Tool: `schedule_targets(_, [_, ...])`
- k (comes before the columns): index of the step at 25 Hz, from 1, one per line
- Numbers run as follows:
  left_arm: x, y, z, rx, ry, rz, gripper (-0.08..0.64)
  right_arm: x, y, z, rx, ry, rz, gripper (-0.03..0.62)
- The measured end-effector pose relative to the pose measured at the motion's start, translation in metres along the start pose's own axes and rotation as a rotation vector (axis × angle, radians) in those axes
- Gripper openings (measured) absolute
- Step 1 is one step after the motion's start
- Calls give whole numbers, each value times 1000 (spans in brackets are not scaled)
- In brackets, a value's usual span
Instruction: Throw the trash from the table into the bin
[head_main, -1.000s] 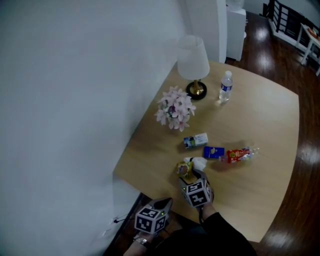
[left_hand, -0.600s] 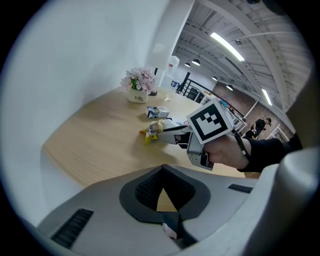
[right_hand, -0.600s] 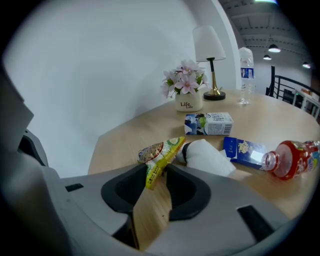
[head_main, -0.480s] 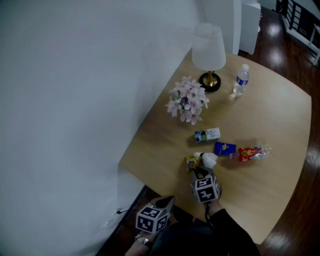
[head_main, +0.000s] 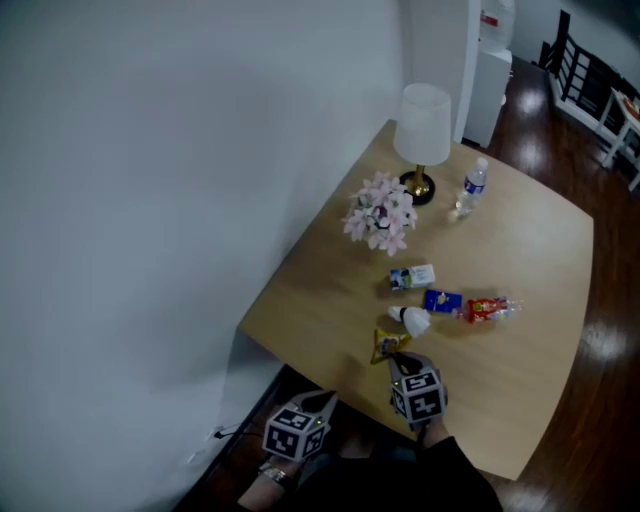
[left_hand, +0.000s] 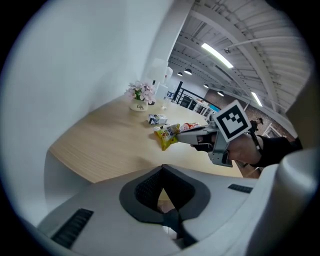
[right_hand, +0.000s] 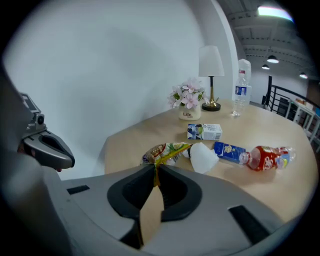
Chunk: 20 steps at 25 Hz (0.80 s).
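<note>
Right tongs (right_hand: 155, 168), jaws just closing, gripping one yellow wrapper (right_hand: 167, 150); left tongs (left_hand: 163, 166) clenched empty; four trash pieces (head_main: 442, 300) on table (head_main: 520, 240).

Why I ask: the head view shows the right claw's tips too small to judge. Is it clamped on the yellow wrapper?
Observer: Yes. In the right gripper view the right claw has just been closing, and its pads now pinch the yellow wrapper by one edge.
Operator: Is it off the table?
Observer: The left gripper view shows it hanging from the claw tips, apparently just above the table.
Operator: And the left claw?
Observer: In its own view the left claw has its jaws together with nothing between them.
</note>
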<state>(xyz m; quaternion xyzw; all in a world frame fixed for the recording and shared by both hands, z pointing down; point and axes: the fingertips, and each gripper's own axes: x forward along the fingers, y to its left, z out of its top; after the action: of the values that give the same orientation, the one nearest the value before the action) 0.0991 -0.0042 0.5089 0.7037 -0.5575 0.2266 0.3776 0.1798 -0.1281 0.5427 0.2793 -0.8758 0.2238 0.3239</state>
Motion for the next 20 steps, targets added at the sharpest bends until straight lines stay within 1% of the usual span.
schedule_targets(5, [-25,10,-20,-10,-29,-20,2,-27,24,-19,24,7,-33,29])
schedule_targets(10, [-44,29,-40,-38,-52,-5,2,-30,52,-25,8,12,-17,28])
schedule_targets(13, [-57,45,-57,-74,-57,21,2,-23,84,-26,-30,26,30,28])
schedule_targets(16, [-75,64,-77,-127,-71,62,2,-10,126,-32,-78,51,110,28])
schedule_targets(20, [-99,93,-108,-214,-89,128,2,12,185,-49,-161,113,221,28])
